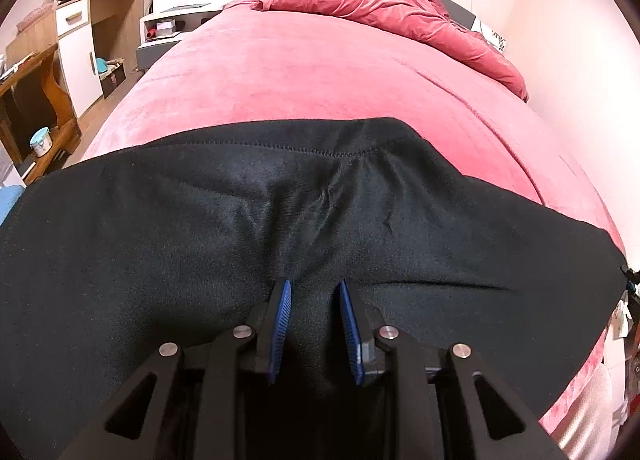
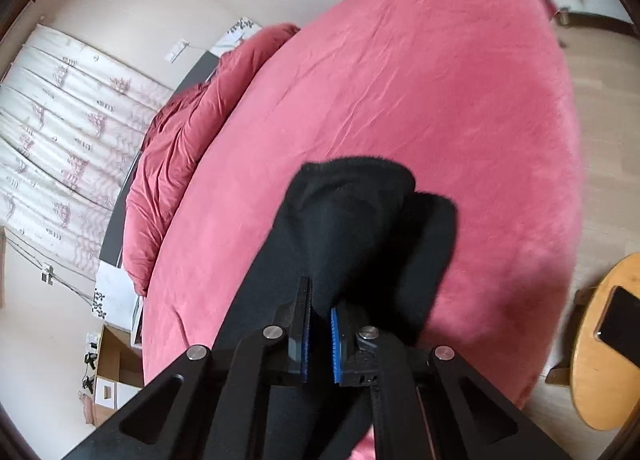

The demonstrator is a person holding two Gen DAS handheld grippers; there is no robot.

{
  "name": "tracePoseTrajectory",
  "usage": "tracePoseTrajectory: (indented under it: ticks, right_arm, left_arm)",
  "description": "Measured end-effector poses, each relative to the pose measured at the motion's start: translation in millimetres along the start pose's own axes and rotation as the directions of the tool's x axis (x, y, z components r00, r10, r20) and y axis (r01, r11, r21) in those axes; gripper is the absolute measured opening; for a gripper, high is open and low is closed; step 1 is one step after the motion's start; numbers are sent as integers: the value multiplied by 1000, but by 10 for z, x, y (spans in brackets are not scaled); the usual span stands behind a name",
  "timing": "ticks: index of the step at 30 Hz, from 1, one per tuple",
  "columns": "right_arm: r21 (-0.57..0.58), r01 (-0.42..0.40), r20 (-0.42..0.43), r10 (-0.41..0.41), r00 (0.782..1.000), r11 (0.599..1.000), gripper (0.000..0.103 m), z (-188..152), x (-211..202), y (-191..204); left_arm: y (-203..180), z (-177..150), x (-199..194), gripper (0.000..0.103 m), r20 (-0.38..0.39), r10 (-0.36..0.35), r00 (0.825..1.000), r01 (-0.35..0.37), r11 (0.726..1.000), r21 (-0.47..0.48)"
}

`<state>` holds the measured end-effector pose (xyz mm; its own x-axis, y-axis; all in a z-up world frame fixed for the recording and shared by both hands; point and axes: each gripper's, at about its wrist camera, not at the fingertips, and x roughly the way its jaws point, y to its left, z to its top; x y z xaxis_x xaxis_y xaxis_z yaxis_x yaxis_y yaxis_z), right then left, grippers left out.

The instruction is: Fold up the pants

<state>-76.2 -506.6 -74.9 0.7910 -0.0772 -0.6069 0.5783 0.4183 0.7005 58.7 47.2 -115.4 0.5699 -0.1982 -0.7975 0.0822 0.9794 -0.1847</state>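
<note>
Black fleece pants (image 1: 200,219) lie spread across the near part of a pink bed (image 1: 300,67). A stitched hem runs along their far edge. My left gripper (image 1: 314,288) is down on the cloth, its blue pads a little apart with a bunch of black fabric between them; creases run out from its tips. In the right wrist view, my right gripper (image 2: 320,300) is shut on an end of the pants (image 2: 360,211). That end stands up in a rounded fold above the bed (image 2: 440,79), and the rest trails back under the gripper.
A crumpled pink duvet (image 1: 380,3) lies at the head of the bed. A wooden desk and a white cabinet (image 1: 76,43) stand left of the bed. By the bed's foot is a round wooden table (image 2: 592,372) with a dark phone (image 2: 620,316) on it.
</note>
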Motion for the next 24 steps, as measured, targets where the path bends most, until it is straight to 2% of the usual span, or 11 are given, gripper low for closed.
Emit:
tracePoseTrajectory:
  ticks: [3,5,7,9,11,13,15,16,19,21,24]
  right_arm:
    - [-12,83,-61,-84,995,996,9,-68,157,-145]
    - [-9,73,-53,-74,996,997,9,-109,177,-219]
    - [10,66,-24,-66,998,998,14,-141,107,-201]
    - [-7,86,3,-86,996,996,22,-176,26,-141]
    - [-40,105,28,-104,994,994,42,-216,-43,-73]
    - [-95,164,65,-158,985,982,58,-283,-129,20]
    - [-136,213,73,-205,976,968,58,-335,-157,66]
    - [-147,207,59,-200,978,967,58,-345,-139,62]
    - [-142,183,26,-181,983,973,58,-326,-57,4]
    - [-105,139,1,-140,990,985,59,-296,16,-78]
    - [-35,92,15,-91,996,995,59,-264,96,-145]
  left_arm:
    - [-4,-6,-5,26,3,1,1000,-1,1000,3]
    - [-5,-1,-8,26,-2,3,1000,-3,1000,5]
    - [1,11,-19,26,-12,2,1000,-2,1000,0]
    - [3,6,-56,26,-15,1,1000,-1,1000,-3]
    - [-28,-41,-107,26,-3,11,1000,-11,1000,20]
    - [-75,-99,-151,27,15,33,999,-34,997,63]
    - [-109,-146,-184,27,27,38,999,-40,995,89]
    - [-130,-179,-192,28,26,37,999,-39,994,105]
    - [-130,-209,-194,28,27,33,999,-36,993,116]
    - [-92,-210,-179,28,20,16,1000,-18,996,92]
    - [-17,-203,-151,29,12,-14,1000,14,1000,28]
